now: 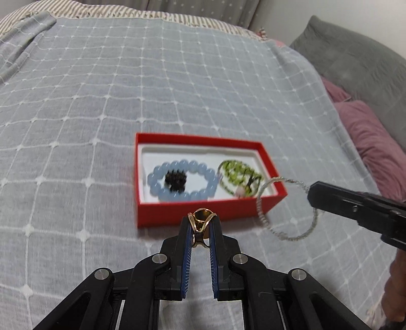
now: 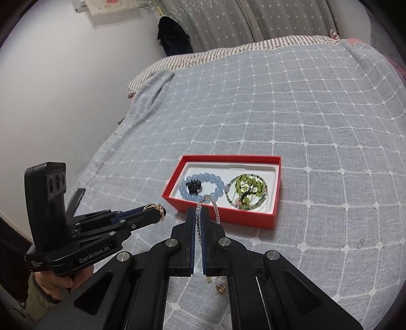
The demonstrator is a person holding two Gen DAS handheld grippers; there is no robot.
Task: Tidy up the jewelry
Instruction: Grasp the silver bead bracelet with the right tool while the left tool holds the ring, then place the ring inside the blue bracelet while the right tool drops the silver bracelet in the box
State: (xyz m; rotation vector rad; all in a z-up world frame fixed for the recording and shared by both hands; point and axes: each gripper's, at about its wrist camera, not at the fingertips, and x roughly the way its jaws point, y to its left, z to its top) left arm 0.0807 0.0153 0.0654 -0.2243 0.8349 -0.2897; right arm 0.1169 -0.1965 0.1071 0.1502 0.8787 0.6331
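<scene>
A red box (image 1: 203, 210) (image 2: 225, 215) with a white liner lies on the bed. In it are a blue bead bracelet (image 1: 162, 191) (image 2: 184, 191) around a small black piece (image 1: 175, 180) (image 2: 193, 187), and a green beaded piece (image 1: 238, 177) (image 2: 250, 191). My left gripper (image 1: 201, 220) (image 2: 161, 212) is shut on a gold ring (image 1: 201, 219) (image 2: 153, 207), just in front of the box. My right gripper (image 2: 198, 213) (image 1: 310, 193) is shut on a clear bead bracelet (image 1: 281, 234) (image 2: 217, 210), held by the box's near right corner.
The bed has a grey-blue checked cover (image 1: 127, 88) (image 2: 304, 114). Pink pillows (image 1: 373, 137) and a grey cushion (image 1: 355, 63) lie at the right. A white wall (image 2: 63, 88) and curtains (image 2: 253, 20) stand behind the bed.
</scene>
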